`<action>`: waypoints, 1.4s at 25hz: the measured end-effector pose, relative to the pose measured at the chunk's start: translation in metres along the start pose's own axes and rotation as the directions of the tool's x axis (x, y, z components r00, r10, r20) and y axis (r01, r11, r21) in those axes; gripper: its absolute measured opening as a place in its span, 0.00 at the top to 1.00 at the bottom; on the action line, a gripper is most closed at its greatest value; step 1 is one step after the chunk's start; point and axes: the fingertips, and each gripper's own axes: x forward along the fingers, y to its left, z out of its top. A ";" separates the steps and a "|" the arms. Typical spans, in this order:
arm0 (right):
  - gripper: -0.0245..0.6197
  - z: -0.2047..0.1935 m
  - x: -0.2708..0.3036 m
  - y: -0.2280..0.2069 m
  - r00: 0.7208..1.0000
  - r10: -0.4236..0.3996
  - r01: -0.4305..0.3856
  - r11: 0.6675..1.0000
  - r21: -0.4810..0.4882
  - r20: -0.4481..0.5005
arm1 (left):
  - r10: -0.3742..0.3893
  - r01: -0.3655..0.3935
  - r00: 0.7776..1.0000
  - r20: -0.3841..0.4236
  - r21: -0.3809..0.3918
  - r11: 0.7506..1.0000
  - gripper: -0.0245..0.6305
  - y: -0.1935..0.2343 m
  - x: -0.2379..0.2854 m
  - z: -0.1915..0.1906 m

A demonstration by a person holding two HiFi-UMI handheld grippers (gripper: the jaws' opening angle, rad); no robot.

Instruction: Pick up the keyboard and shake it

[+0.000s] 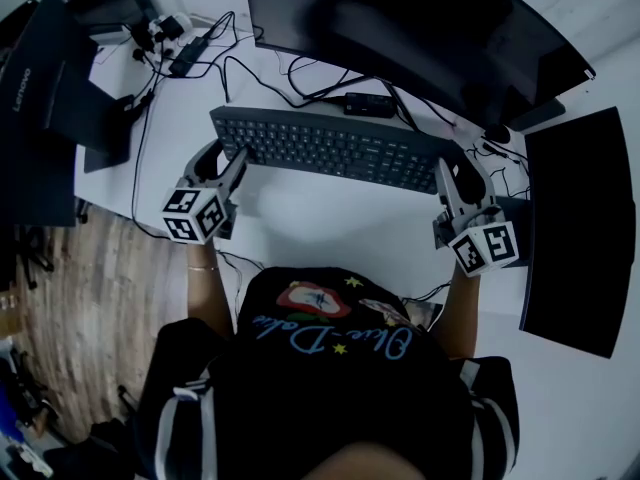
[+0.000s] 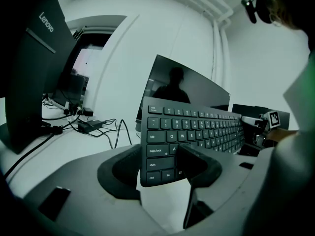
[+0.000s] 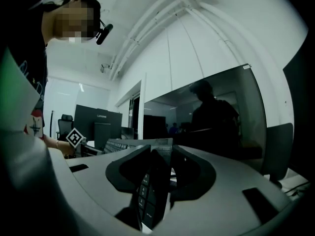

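Observation:
The black keyboard (image 1: 330, 148) hangs between both grippers over the white desk (image 1: 330, 223), tilted so its keys face me. My left gripper (image 1: 228, 163) is shut on its left end. In the left gripper view one pad lies on the key face beside caps lock, and the other jaw sits behind the keyboard (image 2: 197, 127); the left gripper (image 2: 162, 163) looks along the key rows. My right gripper (image 1: 455, 173) is shut on the right end. In the right gripper view the keyboard (image 3: 145, 195) stands edge-on between the right gripper (image 3: 160, 171) jaws.
A wide curved monitor (image 1: 420, 28) stands just behind the keyboard. A dark Lenovo monitor (image 1: 40, 98) is at the left and a black panel (image 1: 575, 228) at the right. Cables and a power strip (image 1: 190, 53) lie at the back left. A mouse (image 1: 497, 133) sits near the right gripper.

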 end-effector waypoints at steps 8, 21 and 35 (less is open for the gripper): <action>0.76 0.027 0.000 0.011 0.997 0.033 -0.028 0.996 -0.089 0.064 | -0.004 0.003 0.997 0.078 0.017 1.000 0.61 0.000 -0.005 0.020; 0.78 0.066 -0.020 0.023 0.978 0.088 -0.047 0.977 -0.209 0.191 | -0.018 -0.002 0.977 0.214 0.092 0.996 0.61 -0.013 -0.013 0.064; 0.79 0.098 -0.048 0.032 0.945 0.092 -0.010 0.967 -0.253 0.313 | -0.051 -0.018 0.933 0.358 0.185 0.983 0.61 -0.037 -0.032 0.111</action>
